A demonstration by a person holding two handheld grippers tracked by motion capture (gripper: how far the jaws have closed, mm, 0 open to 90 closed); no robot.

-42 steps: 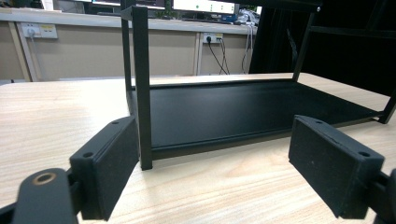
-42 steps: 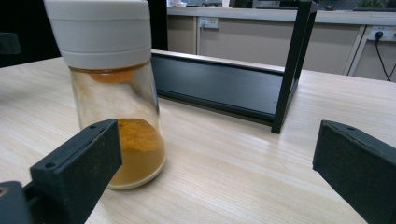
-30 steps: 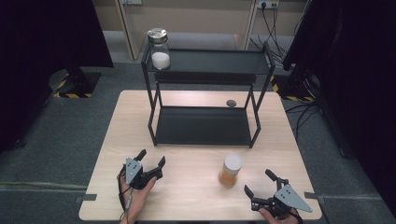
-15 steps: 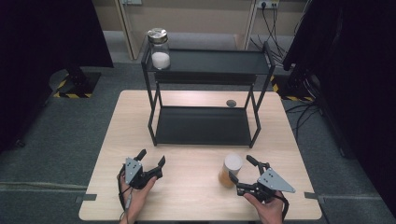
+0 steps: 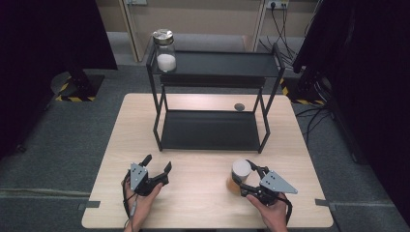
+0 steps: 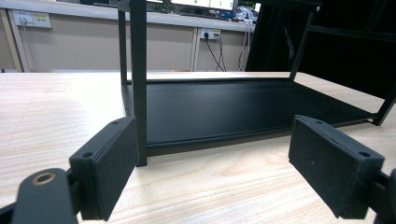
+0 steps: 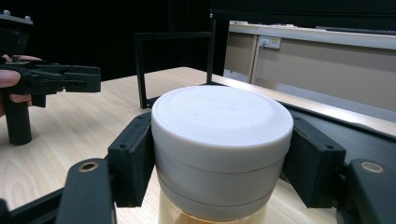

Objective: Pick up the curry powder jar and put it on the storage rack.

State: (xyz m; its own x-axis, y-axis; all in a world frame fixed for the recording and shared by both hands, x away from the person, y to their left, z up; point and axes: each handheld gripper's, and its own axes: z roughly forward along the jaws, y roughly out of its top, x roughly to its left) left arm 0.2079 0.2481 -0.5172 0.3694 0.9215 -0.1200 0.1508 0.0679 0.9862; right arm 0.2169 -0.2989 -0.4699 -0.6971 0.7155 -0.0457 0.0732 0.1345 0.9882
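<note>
Two tongs: right tongs [image 7: 219, 154] have just closed on the white-lidded jar [image 7: 219, 140]; left tongs [image 6: 229, 168] spread, empty.

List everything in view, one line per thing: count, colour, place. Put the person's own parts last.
table: one, light wood, centre of the grey floor.
shelf rack: one, black, two tiers, standing on the far half of the table.
glass jar: one, clear with metal lid and white contents, left end of the rack's top tier.
small round thing: one, dark, on the table behind the rack; too small to identify.
white-lidded jar: one, amber contents, near right part of the table.
wall sockets: white, on the beige far wall.
left gripper: one, black, jaws open, holding nothing, near left of the table.
right gripper: one, black, jaws just closed on the white-lidded jar's lid.
hands: two, at the table's near edge.
</note>
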